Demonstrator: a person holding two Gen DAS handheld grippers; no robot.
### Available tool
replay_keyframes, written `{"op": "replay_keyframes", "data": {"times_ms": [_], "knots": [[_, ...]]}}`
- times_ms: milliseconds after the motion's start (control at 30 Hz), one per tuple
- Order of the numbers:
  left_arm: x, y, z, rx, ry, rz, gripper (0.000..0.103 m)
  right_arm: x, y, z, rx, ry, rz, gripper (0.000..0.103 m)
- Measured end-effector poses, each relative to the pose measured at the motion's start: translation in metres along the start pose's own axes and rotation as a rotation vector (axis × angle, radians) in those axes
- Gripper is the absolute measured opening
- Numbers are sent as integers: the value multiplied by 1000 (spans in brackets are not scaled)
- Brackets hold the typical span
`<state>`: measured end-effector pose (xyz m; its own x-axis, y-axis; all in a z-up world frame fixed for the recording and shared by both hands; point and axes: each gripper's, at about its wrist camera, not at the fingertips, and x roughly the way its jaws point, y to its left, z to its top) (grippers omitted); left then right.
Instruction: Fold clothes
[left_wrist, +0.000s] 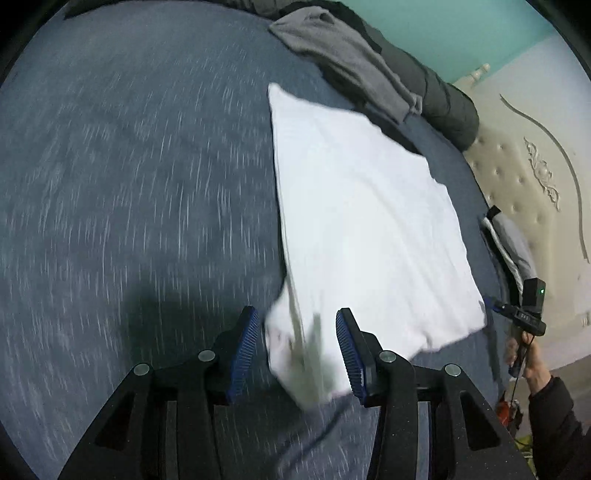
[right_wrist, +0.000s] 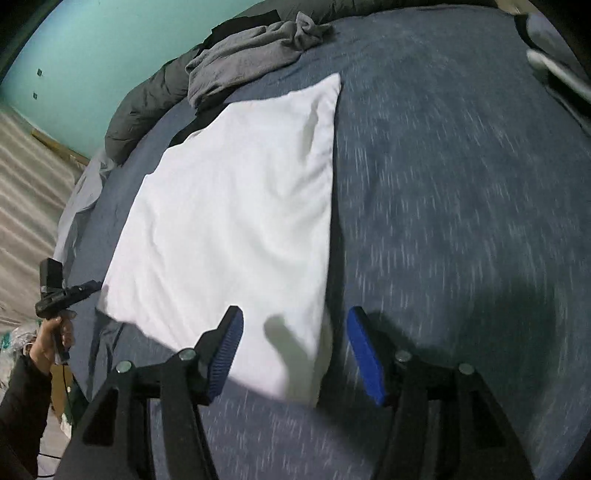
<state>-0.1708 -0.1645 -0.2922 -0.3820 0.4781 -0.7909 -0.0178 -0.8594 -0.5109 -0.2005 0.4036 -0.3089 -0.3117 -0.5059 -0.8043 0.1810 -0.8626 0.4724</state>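
— White cloth (left_wrist: 369, 229): where is it laid?
— It is spread flat on the blue bed (left_wrist: 129, 184), near a grey garment (left_wrist: 343, 55).
— And the claws?
— The left claw (left_wrist: 295, 350) is held wide over one near corner; the right claw (right_wrist: 295, 354) is spread wide over the other corner, nothing gripped.

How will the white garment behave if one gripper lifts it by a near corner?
Probably floppy: the white garment lies flat with soft wrinkles on the bed, so it should drape. Likely light. It may unfold, since layered edges show at the corner.
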Motion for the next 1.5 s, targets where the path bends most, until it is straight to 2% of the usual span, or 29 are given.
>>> {"op": "replay_keyframes", "data": {"times_ms": [167, 333, 367, 400, 467, 500, 533, 600, 900, 1267, 1333, 1400, 1467, 1500], "knots": [[-3, -5, -26, 29, 18, 19, 47, -7, 1, -17, 10, 1, 2, 59], [1, -5, -37, 31, 19, 31, 46, -3, -4, -17, 40, 5, -10, 59], [2, -3, -37, 22, 19, 29, 38, -1, -5, -16, 39, 7, -16, 56], [2, 0, -38, 10, 19, 22, 32, 0, -6, -17, 38, 12, -18, 42], [3, 4, -40, -11, 25, 7, 13, 4, -8, -19, 37, 27, -19, 22], [2, 6, -40, -12, 24, 8, 8, 5, -7, -19, 33, 29, -23, 11], [1, 6, -40, -12, 22, 8, 3, 4, -7, -20, 31, 26, -24, 7], [-1, 8, -40, -11, 18, 10, 3, 1, -9, -20, 35, 14, -22, 4], [-11, 16, -40, -7, -1, 17, 2, -15, -23, -17, 36, 6, -42, 3], [3, 15, -45, 1, 34, 29, 3, 2, -25, -21, 35, 29, -40, 4], [2, 12, -45, 8, 36, 48, 4, 0, -26, -20, 45, 27, -50, 11], [-2, 9, -46, 12, 39, 56, 5, -7, -28, -19, 50, 18, -68, 22], [-11, 5, -46, 28, 29, 74, 14, -19, -29, -18, 51, -11, -103, 33], [-20, 4, -46, 33, 9, 87, 18, -24, -27, -17, 44, -28, -119, 33]]}}
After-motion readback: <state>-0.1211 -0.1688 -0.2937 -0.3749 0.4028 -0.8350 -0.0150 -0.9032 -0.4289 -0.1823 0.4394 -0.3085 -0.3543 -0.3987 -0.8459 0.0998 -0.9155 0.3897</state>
